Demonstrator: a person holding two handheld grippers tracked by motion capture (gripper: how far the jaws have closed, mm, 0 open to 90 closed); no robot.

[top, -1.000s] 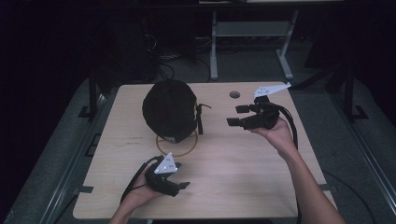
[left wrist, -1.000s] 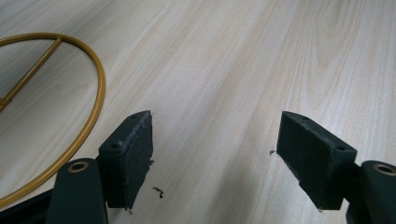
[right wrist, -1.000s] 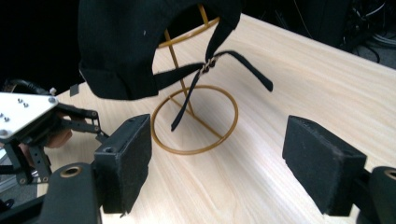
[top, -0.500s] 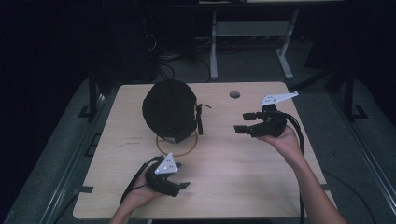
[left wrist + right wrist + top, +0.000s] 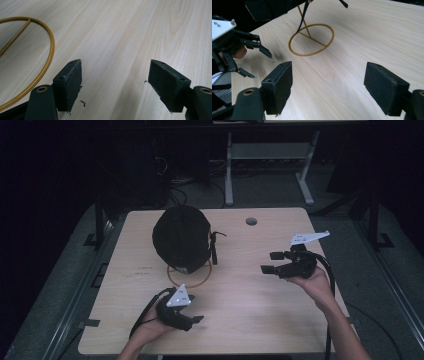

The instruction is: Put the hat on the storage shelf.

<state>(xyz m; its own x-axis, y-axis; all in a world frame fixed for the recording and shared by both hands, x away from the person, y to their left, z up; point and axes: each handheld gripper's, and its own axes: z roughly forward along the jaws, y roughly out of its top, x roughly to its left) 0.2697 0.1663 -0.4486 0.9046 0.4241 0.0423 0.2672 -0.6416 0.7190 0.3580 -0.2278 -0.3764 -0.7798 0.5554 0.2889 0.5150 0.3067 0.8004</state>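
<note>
- A lab or recording studio is showing here: a pale wooden table (image 5: 235,320) is standing under dark surroundings.
- At twelve o'clock, cables (image 5: 172,180) are trailing beside a grey metal frame (image 5: 265,155).
- Grey carpet (image 5: 75,250) is covering the floor.

High view: fixed cam above person's side, looks fwd and down; takes in the whole desk (image 5: 280,320) plus dark floor beyond.

Left gripper view: cam rides on left gripper (image 5: 192,312), very near the desk top, looks down along its own two jaws; brass ring (image 5: 47,62) at frame left.

Right gripper view: cam on right gripper (image 5: 270,262), higher off the desk, looks across it toward the left gripper (image 5: 259,61).

Shared: all three catch the ring (image 5: 190,277) (image 5: 312,40) and the pale wood by it.
</note>
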